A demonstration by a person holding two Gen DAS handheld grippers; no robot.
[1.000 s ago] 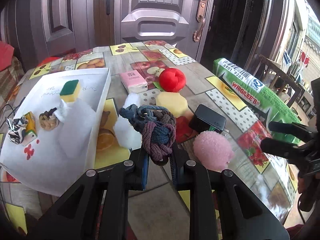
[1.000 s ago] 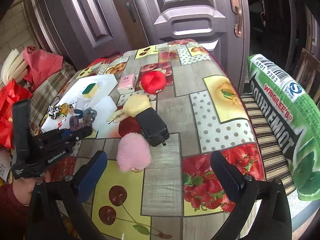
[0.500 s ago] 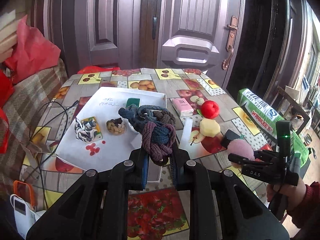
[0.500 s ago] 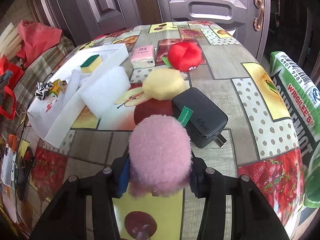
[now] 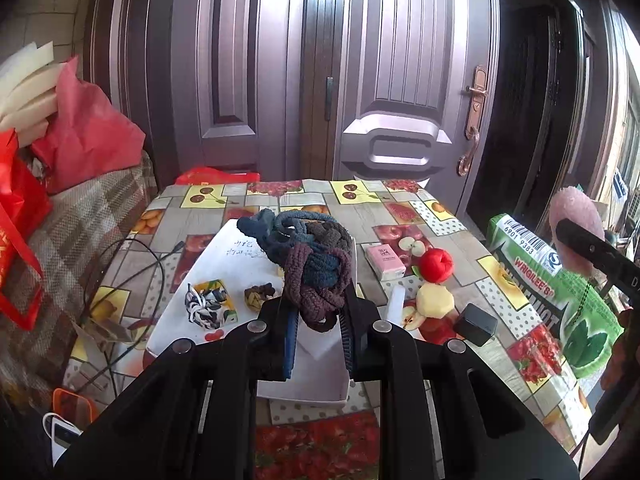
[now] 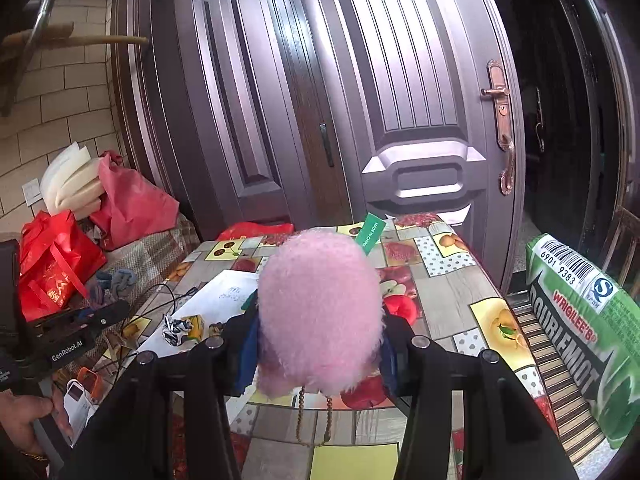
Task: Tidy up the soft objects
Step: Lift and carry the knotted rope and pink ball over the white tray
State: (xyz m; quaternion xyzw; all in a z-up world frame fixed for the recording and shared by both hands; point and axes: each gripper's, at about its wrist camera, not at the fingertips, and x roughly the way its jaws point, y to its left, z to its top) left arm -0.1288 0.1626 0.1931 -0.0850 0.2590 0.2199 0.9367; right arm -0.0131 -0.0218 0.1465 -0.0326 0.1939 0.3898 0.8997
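- Knot of braided hair ties (image 5: 310, 264), blue, brown and purple: your left hand-held gripper (image 5: 318, 334) pinches it at its lower end, jaws pressed close on the bundle, held in the air above the white tray (image 5: 224, 268).
- Pink fluffy pom-pom (image 6: 318, 312): your right hand-held gripper (image 6: 318, 354) clamps it, one pad on each side, off the table (image 6: 452, 296). A green tag sticks up at its top right and a bead chain hangs below it.
- White tray sits left of centre on the fruit-print table. In it: a black-and-white scrunchie (image 5: 202, 306) on a yellow card, and a small brown tie (image 5: 259, 295) just right of it.
- Right of the tray on the table: pink tissue pack (image 5: 385, 261), red soft ball (image 5: 437, 265) near it, yellow sponge puff (image 5: 435, 305) nearer you, black charger (image 5: 475, 324) just right of the puff.
- Green chewing-gum pillow (image 5: 560, 296) lies at the right edge of the table.
- Black cable (image 5: 158, 276) runs across the table left of the tray.
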